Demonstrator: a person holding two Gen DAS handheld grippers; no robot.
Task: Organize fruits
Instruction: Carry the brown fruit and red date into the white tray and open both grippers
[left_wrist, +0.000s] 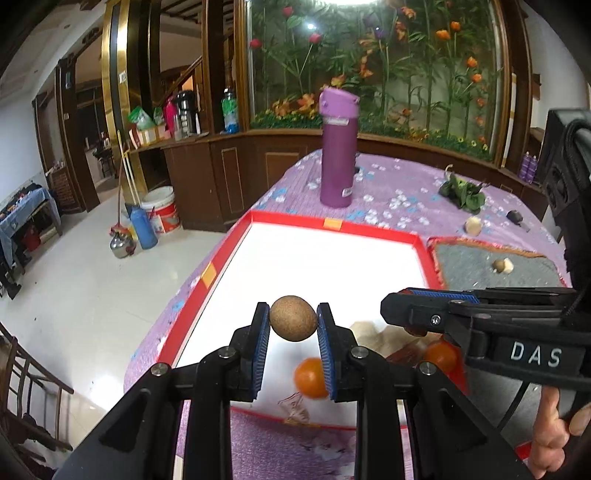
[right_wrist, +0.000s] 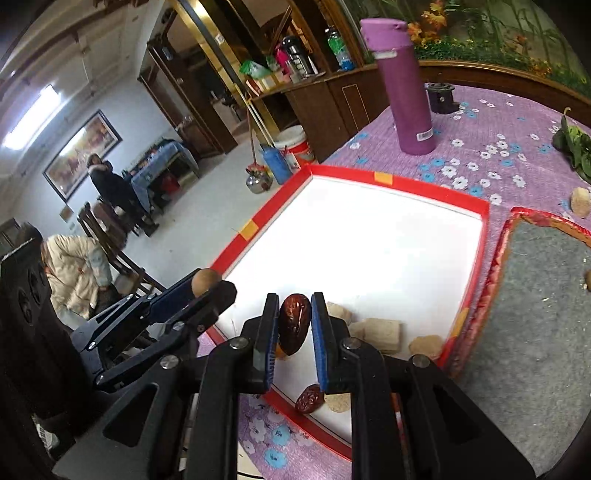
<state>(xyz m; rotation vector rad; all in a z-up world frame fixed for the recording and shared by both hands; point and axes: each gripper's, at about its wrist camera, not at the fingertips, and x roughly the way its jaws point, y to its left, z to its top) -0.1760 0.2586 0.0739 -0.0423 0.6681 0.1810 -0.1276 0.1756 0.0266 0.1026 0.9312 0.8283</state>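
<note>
Fruit sorting, part done: both grippers loaded above the tray (right_wrist: 399, 183).
Left gripper (left_wrist: 293, 325) clamps a longan (left_wrist: 293, 322); right gripper (right_wrist: 294, 325) clamps a date (right_wrist: 293, 323). In tray: oranges (left_wrist: 308, 377), another date (right_wrist: 309, 398), pale pieces. Strays remain on the mat (left_wrist: 480, 269) and table (right_wrist: 480, 122).

right gripper (right_wrist: 294, 323) clamped on dark red date (right_wrist: 293, 324) over red-rimmed white tray (right_wrist: 399, 184), second date (right_wrist: 310, 398) and pale chunks (right_wrist: 376, 333) inside tray, left gripper (right_wrist: 207, 282) pinching round brown fruit (right_wrist: 204, 280), purple bottle (right_wrist: 402, 85) on floral cloth
</note>
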